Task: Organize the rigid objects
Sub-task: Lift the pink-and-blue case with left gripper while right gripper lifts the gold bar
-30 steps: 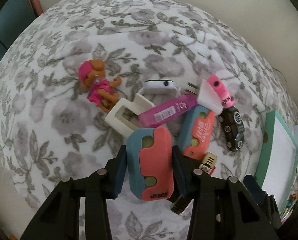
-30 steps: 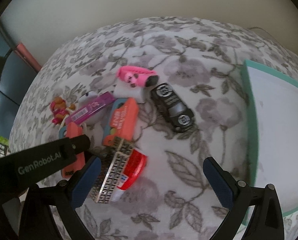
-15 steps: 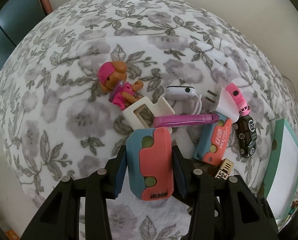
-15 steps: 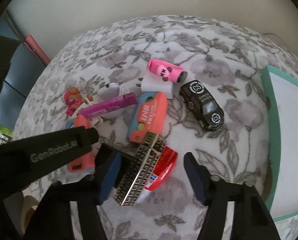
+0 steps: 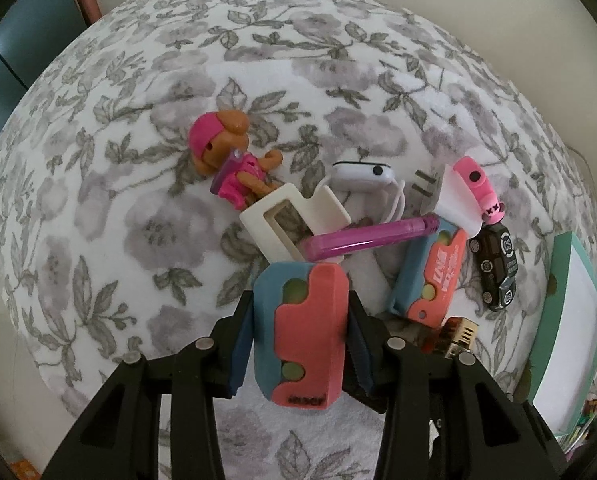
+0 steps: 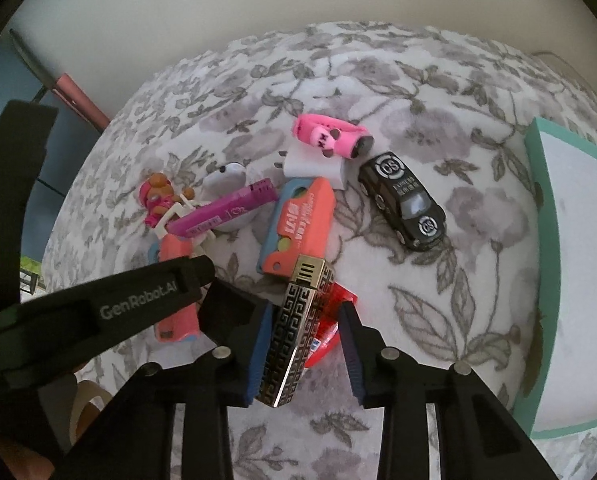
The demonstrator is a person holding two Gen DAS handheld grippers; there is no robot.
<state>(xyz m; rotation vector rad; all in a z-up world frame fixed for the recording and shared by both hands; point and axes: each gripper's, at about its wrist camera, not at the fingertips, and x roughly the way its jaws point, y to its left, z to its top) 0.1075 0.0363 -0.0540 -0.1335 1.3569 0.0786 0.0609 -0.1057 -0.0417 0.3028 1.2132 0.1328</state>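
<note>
My left gripper (image 5: pixel 300 340) is shut on a coral-and-blue block (image 5: pixel 302 332), held above the floral cloth. My right gripper (image 6: pixel 304 340) has closed around a gold patterned box (image 6: pixel 298 332) and a red packet (image 6: pixel 330 328) beside it; both pads seem to touch them. On the cloth lie a second coral-and-blue block (image 6: pixel 298 224), a purple stick (image 6: pixel 226 210), a pink dog figure (image 5: pixel 230 156), a cream bracket (image 5: pixel 286 216), a white charger plug (image 6: pixel 314 164), a pink tube toy (image 6: pixel 330 136) and a black toy car (image 6: pixel 402 200).
A teal-rimmed white tray (image 6: pixel 570 264) lies at the right edge of the cloth. The left gripper's arm (image 6: pixel 98 304) crosses the left of the right wrist view. A white rounded gadget (image 5: pixel 362 172) lies behind the bracket. A wall stands behind the surface.
My right gripper has closed from wide open onto the gold box and red packet. My left gripper has kept its hold on the block and shifted slightly.
</note>
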